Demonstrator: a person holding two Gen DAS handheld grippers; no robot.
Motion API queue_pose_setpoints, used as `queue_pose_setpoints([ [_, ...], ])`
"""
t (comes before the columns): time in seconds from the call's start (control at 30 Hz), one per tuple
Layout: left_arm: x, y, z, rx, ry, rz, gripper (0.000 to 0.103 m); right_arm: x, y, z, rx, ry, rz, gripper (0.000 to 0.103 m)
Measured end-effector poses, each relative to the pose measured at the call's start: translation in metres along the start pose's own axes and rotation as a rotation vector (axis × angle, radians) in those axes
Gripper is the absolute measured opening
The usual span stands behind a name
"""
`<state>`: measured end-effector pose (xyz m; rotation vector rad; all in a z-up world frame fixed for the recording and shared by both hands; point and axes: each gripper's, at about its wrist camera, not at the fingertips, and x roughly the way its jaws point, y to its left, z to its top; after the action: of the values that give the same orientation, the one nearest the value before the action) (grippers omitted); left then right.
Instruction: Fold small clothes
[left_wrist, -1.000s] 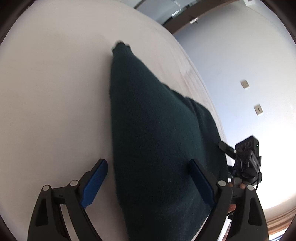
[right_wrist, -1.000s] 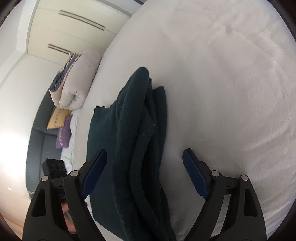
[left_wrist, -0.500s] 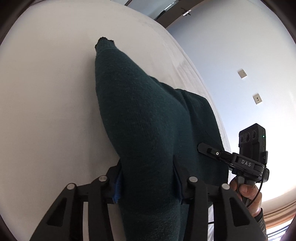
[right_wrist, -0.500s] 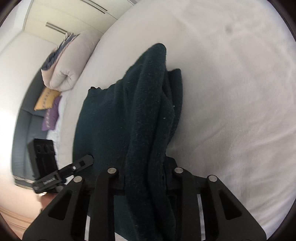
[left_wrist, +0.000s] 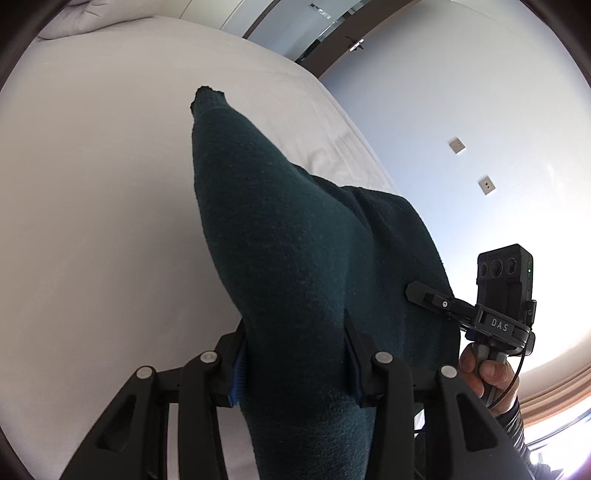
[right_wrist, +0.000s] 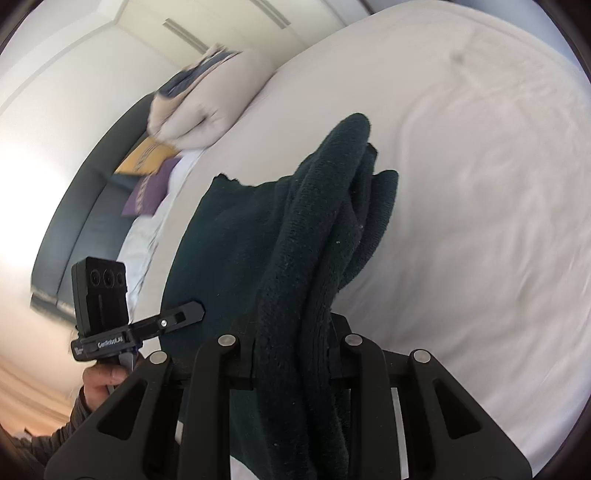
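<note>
A dark green knit garment (left_wrist: 280, 236) stretches up from the white bed (left_wrist: 92, 184) into both grippers. My left gripper (left_wrist: 293, 354) is shut on a thick bunch of its near edge, blue pads pressing each side. In the right wrist view the same garment (right_wrist: 306, 251) hangs in rolled folds, and my right gripper (right_wrist: 291, 350) is shut on a narrower bunch of it. The far end of the cloth still rests on the bed. Each view shows the other gripper beside the cloth, held by a hand: the right gripper (left_wrist: 432, 299) and the left gripper (right_wrist: 184, 314).
A folded beige duvet (right_wrist: 207, 99) and yellow and purple cushions (right_wrist: 147, 173) lie on a grey sofa beyond the bed's far edge. A pale wall with two sockets (left_wrist: 485, 184) and a dark door frame stand past the other side. White sheet spreads around the garment.
Both grippers stood open over the garment, then closed on its near edge. Since then both have lifted and drawn the cloth up off the bed.
</note>
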<state>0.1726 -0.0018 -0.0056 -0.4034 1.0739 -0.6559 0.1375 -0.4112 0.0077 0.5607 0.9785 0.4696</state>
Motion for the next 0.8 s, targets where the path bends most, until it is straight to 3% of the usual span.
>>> queue_pose_setpoints([
  [0.2, -0.06, 0.031, -0.081, -0.034, 0.003, 0.035, 0.044, 0.023, 0.04, -0.098, 0.043, 0.049, 0.093, 0.021],
  [0.37, -0.068, 0.069, -0.128, -0.095, 0.029, 0.051, 0.045, 0.059, 0.055, -0.162, 0.062, 0.112, 0.097, 0.021],
  [0.43, -0.062, 0.083, -0.139, -0.124, 0.037, 0.052, 0.049, 0.079, 0.054, -0.183, 0.057, 0.143, 0.054, 0.024],
  [0.6, -0.068, 0.096, -0.153, -0.173, -0.014, 0.016, 0.055, 0.078, 0.032, -0.197, 0.191, 0.137, 0.099, 0.033],
  [0.63, -0.07, 0.095, -0.153, -0.174, -0.017, 0.022, 0.055, 0.073, 0.031, -0.196, 0.198, 0.125, 0.092, 0.041],
  [0.7, -0.075, 0.093, -0.154, -0.178, -0.025, 0.025, 0.055, 0.066, 0.03, -0.185, 0.21, 0.07, 0.072, 0.049],
  [0.8, -0.094, 0.092, -0.158, -0.212, -0.069, 0.039, 0.055, 0.039, 0.016, -0.179, 0.275, -0.021, 0.059, 0.051],
])
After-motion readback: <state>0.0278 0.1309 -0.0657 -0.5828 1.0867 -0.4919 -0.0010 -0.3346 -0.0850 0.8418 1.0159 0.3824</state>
